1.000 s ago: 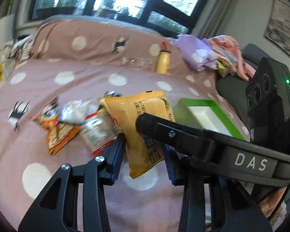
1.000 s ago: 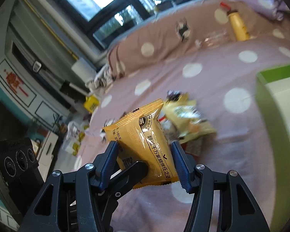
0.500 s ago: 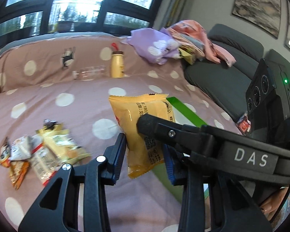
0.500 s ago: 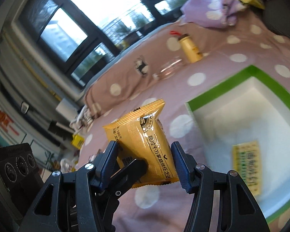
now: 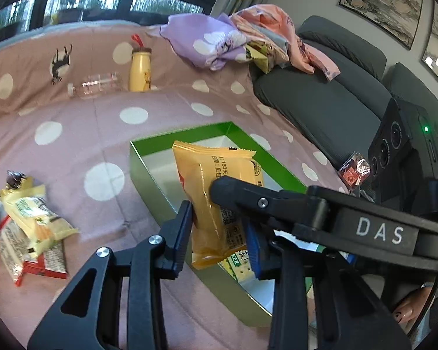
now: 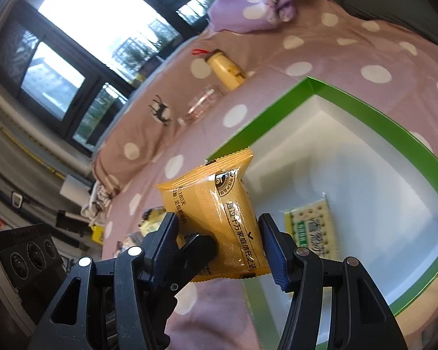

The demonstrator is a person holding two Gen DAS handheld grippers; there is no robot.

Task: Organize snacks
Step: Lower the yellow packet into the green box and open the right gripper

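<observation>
Left wrist view: the left gripper (image 5: 219, 230) holds an orange snack packet (image 5: 216, 192) upright between its pads, and its jaws are closing on it. The right gripper's finger reaches in from the right and presses against the same packet's face. The packet hangs over the near left part of a green-rimmed box (image 5: 149, 175) with a white inside, which rests on a pink polka-dot bedcover (image 5: 102, 134). A green-and-white cracker pack (image 5: 241, 265) lies on the box floor, just below the packet. A heap of loose snack packets (image 5: 29, 227) lies on the cover to the left, well apart from the box. A yellow bottle (image 5: 140, 70) stands at the back beside a clear bottle (image 5: 96, 86) lying on its side. Right wrist view: the right gripper (image 6: 219, 242) is clenched on the orange snack packet (image 6: 219, 213), one pad on each side, with the left gripper's finger touching the packet from the lower left. The packet is above the box's left wall (image 6: 277, 119); the cracker pack (image 6: 312, 227) lies flat inside, to its right.
</observation>
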